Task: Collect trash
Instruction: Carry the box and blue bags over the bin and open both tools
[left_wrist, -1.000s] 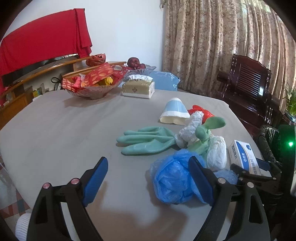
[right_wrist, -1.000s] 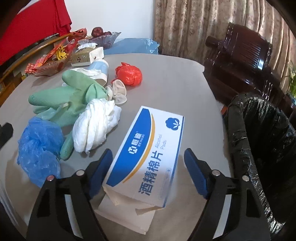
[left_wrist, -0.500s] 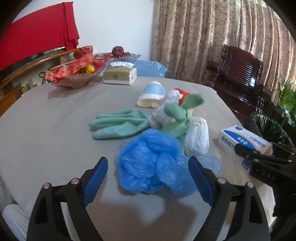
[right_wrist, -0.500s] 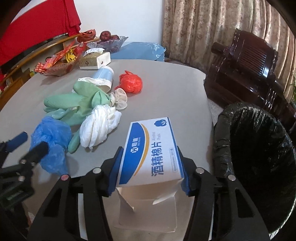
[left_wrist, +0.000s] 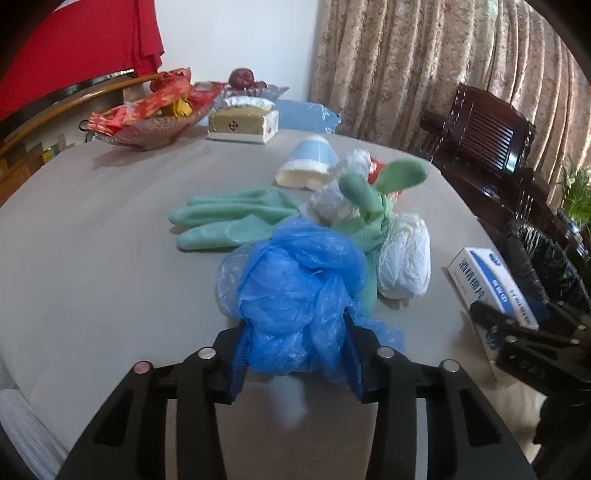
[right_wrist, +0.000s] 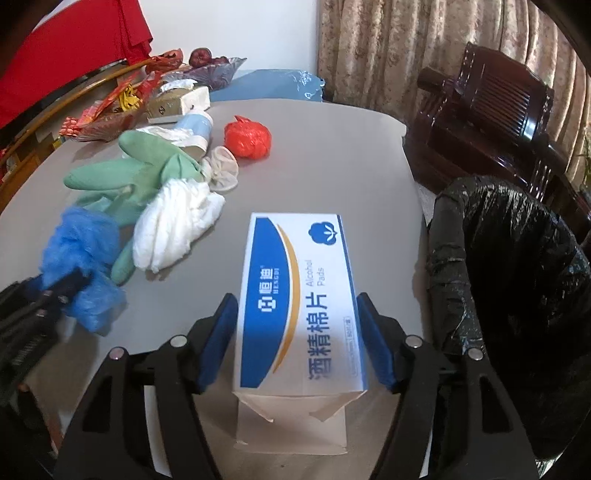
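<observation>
My left gripper (left_wrist: 295, 363) is shut on a crumpled blue plastic bag (left_wrist: 295, 295) near the table's front edge; the bag also shows in the right wrist view (right_wrist: 79, 254). My right gripper (right_wrist: 297, 339) is shut on a white and blue alcohol pads box (right_wrist: 299, 295), also seen in the left wrist view (left_wrist: 493, 286). Green rubber gloves (left_wrist: 236, 218), a white crumpled bag (left_wrist: 404, 264), a red crumpled bag (right_wrist: 248, 137) and a pale blue paper cup (left_wrist: 308, 164) lie on the grey table (left_wrist: 96, 236). A bin lined with a black bag (right_wrist: 517, 266) stands right of the table.
A glass bowl of red snack packets (left_wrist: 147, 118), a tissue box (left_wrist: 242, 123) and a fruit dish (right_wrist: 208, 66) stand at the table's far side. A dark wooden chair (right_wrist: 487, 110) and curtains (left_wrist: 424, 66) are at the right.
My left gripper has moved forward onto the blue bag and shut on it. My right gripper has shut on the box and holds it.
</observation>
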